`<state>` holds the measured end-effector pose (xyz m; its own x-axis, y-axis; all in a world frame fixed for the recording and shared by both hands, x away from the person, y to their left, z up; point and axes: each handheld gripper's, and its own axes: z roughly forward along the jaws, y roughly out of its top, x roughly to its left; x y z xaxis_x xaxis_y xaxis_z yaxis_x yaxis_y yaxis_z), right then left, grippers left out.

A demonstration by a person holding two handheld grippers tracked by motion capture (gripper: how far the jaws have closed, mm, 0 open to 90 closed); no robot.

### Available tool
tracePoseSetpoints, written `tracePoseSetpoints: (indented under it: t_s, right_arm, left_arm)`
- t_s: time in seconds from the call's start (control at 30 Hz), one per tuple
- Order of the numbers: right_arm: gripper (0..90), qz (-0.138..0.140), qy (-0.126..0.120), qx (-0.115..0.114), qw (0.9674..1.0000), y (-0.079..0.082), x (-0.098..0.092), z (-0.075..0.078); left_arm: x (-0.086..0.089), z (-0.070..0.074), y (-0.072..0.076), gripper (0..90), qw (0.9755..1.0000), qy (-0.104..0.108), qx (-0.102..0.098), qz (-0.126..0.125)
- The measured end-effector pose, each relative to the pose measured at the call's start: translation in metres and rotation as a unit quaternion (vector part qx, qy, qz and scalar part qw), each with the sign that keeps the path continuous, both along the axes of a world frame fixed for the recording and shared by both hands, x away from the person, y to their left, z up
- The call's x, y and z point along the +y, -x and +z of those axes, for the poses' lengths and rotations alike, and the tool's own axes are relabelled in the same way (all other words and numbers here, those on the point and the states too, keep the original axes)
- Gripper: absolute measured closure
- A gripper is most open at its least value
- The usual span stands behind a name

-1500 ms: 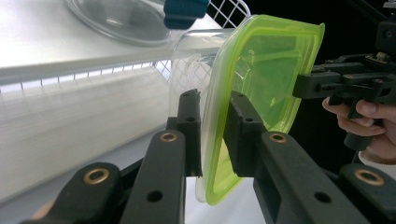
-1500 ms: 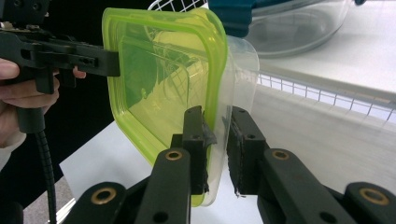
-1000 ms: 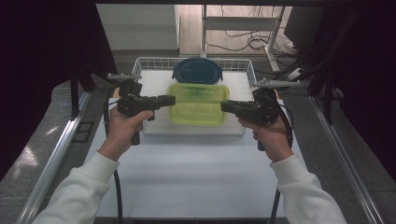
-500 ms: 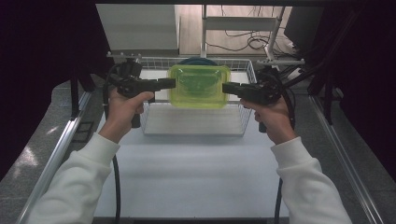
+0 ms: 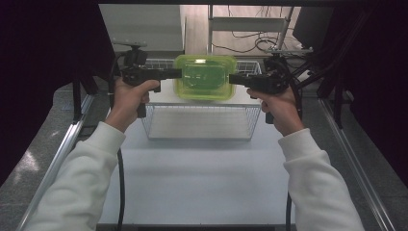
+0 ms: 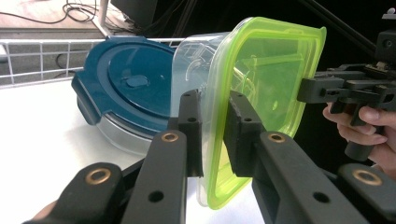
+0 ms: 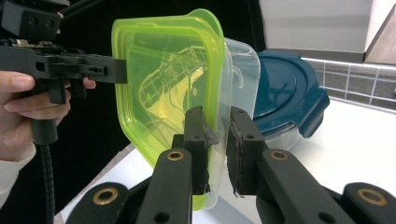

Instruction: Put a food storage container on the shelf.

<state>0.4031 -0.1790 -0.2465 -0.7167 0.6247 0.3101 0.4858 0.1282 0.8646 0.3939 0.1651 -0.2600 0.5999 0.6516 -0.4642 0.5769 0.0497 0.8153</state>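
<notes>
A clear food container with a lime-green lid hangs in the air above a white wire basket, held from both ends. My left gripper is shut on its left rim and my right gripper on its right rim. In the left gripper view the jaws pinch the lid edge of the container. The right gripper view has the jaws clamped on the opposite edge of the container. A round container with a dark blue lid rests behind it.
The basket's wire wall rings the blue-lidded container. A white table lies in front of the basket, with metal rails along both sides. Dark curtains flank the table, and cables lie on the floor at the back.
Both hands have lifted the green-lidded container up and farther away, from low in the basket to above its far side. The blue lid is now hidden behind it in the high view.
</notes>
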Motion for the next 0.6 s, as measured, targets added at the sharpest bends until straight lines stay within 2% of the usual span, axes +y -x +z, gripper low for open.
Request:
tracePoseSetpoints:
  t_s: [0.2, 0.43, 0.6]
  right_arm:
    - [78.6, 0.001, -0.009, 0.004, 1.0, -0.008, 0.001, 0.001]
    - [79.0, 0.0, -0.008, 0.002, 1.0, -0.018, 0.007, 0.017]
    - [78.9, -0.003, -0.009, 0.009, 0.9999, -0.025, 0.009, 0.02]
  left_arm:
    - [0.002, 0.003, -0.006, 78.5, 1.0, 0.001, 0.002, 0.004]
    - [0.006, 0.012, -0.016, 78.8, 0.9999, 0.013, 0.005, 0.008]
    - [0.008, 0.015, -0.026, 78.5, 0.9997, 0.016, 0.015, 0.013]
